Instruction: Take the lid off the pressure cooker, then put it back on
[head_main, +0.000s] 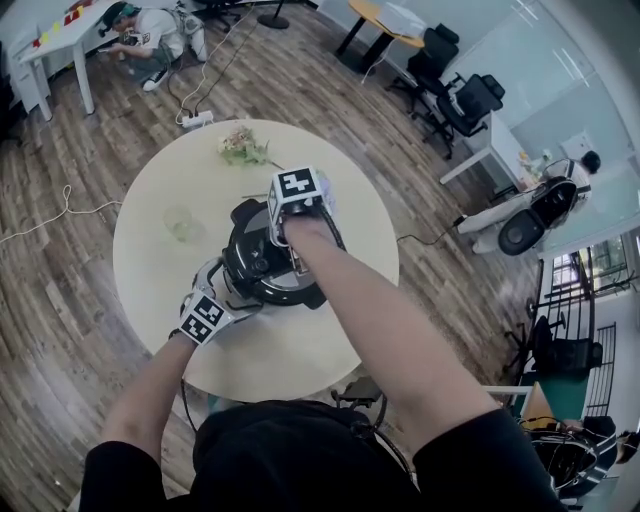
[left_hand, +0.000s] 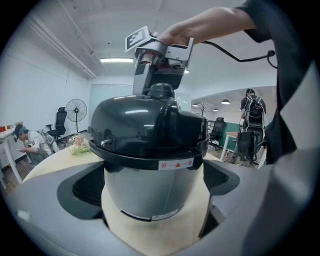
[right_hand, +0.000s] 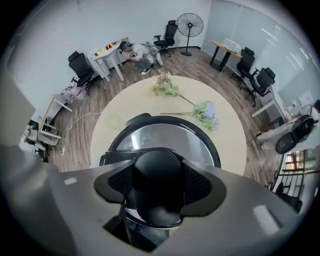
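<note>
Standing on the round tabletop (head_main: 150, 270), the pressure cooker (left_hand: 150, 185) is braced at its body by the left gripper (head_main: 232, 292), fingers (left_hand: 85, 185) closed against it. The knob (right_hand: 157, 185) of the seated lid (left_hand: 145, 125) is clamped from above by the right gripper (left_hand: 159, 80). The lid-turning step is judged in hand; whether unlocking or relocking cannot be told.

Glossy black lid (left_hand: 145, 125) — silver-grey cooker body (left_hand: 145, 195) — pale cream table (head_main: 270, 350).

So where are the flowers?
In the head view the flowers lie near the far edge of the table, just beyond the cooker.
</note>
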